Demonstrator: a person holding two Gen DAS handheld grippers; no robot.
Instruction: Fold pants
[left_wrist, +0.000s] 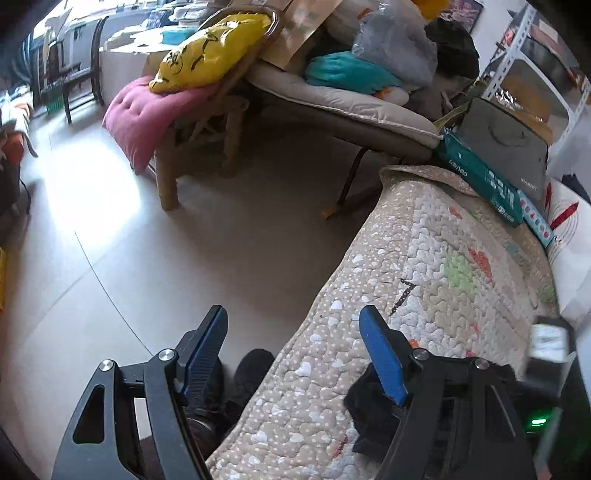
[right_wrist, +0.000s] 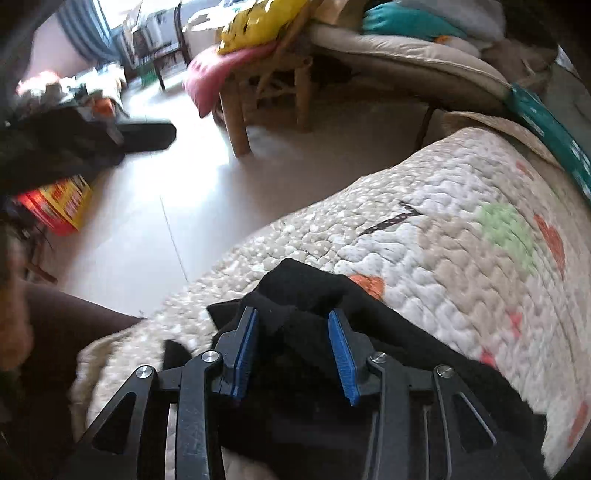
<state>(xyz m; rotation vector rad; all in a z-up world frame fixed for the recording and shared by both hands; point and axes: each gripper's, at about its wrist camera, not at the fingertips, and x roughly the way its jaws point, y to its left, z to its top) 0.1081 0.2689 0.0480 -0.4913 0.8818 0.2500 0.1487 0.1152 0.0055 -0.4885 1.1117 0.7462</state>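
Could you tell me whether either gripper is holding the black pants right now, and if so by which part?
Neither visibly holds them. The left gripper is open with nothing between its fingers. The right gripper straddles a bunched fold of the black pants, but its pads are not pressing on it.

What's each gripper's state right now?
Left gripper: open, empty.
Right gripper: partly closed around the black pants; grip cannot be told.

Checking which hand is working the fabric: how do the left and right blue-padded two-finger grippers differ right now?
The left gripper stands wide with nothing between its pads, spanning the patterned quilt's edge; the right gripper is narrower, with crumpled black pants between its pads, though a pinch is not evident. The left has only a little black cloth beside one finger; the right sits over the bundle. Both point downward at the quilt.
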